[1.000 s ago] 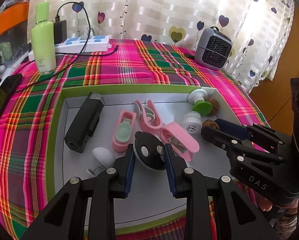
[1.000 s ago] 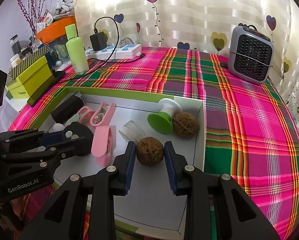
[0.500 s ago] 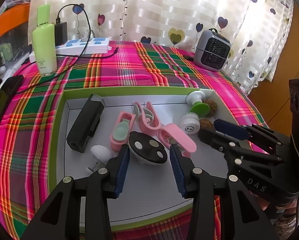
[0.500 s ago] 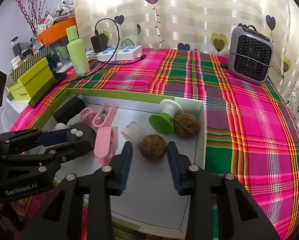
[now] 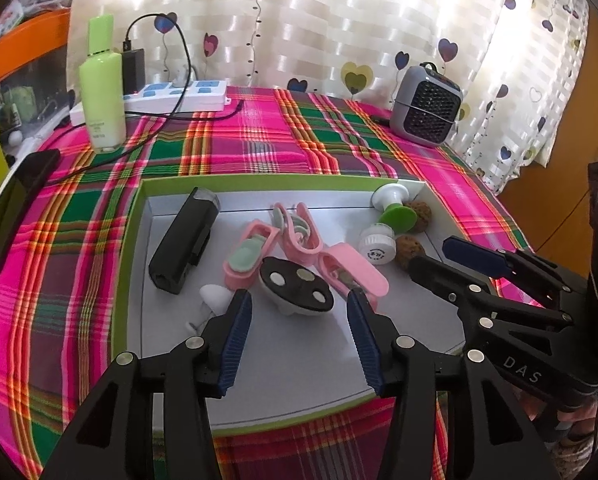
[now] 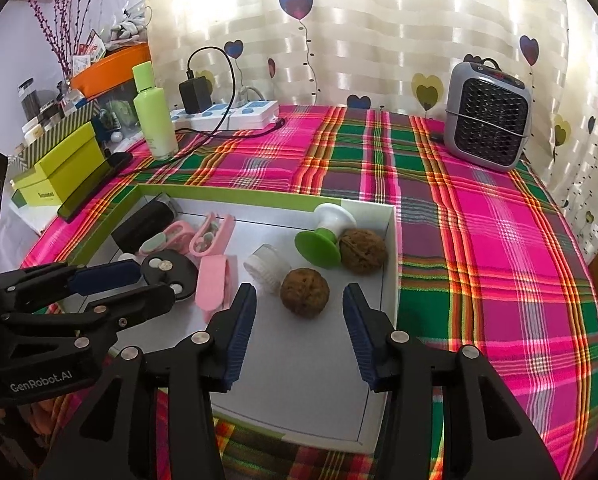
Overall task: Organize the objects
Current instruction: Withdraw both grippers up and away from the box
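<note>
Release step: both sets of jaws are opening, left gripper [image 5: 299, 312] off the black disc [image 5: 297, 286], right gripper [image 6: 299, 306] off the walnut [image 6: 305, 290], each resting in the tray [image 6: 391, 240]; next needs backing clear.

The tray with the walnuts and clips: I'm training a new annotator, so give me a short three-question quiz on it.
1. True or false: the near walnut is clamped between the pads of the right gripper.
2. Which item touches the far walnut? A) the black case B) the green suction cup C) the lotion bottle
3. Fill in: the black disc in front of the left gripper shows ___ round metal spots.

Key: 1 false, the jaws are opening and the walnut lies free on the tray; 2 B; 3 three.
</note>
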The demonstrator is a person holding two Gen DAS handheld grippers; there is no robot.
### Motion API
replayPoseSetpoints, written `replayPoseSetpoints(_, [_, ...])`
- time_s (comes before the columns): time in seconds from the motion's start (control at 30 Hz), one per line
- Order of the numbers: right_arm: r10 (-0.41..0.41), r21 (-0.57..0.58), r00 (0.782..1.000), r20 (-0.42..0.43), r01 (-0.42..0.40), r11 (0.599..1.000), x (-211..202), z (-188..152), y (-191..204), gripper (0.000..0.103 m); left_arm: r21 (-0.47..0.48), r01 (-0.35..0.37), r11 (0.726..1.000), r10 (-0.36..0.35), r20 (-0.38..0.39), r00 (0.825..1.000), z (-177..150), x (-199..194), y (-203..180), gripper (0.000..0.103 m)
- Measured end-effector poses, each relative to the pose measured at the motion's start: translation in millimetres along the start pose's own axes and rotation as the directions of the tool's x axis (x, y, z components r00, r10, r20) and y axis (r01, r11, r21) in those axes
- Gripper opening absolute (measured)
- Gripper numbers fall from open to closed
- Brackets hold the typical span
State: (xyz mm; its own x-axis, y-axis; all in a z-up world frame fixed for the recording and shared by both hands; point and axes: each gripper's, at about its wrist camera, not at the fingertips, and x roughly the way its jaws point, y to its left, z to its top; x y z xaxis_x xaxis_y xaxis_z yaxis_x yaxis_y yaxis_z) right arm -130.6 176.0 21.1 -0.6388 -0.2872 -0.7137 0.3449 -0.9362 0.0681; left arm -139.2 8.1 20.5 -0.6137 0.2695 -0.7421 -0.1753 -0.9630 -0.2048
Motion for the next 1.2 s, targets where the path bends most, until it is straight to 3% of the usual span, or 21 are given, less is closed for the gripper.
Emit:
replayPoseSetpoints(0.73, [-0.020,0.039,0.998,0.058,0.018,0.999,-56,-30,20,0.046,-0.002,-0.032,0.999,0.032,0.093,0.995,-32,-55,-12,0.048])
replayPoseSetpoints(1.2, [-0.030,0.055,1.000,0.006,0.030,0.998,-62,-59,27,0.046,-0.009,-0.064,0.998,0.064,0.056,0.996,-66,-62,-12,0.048])
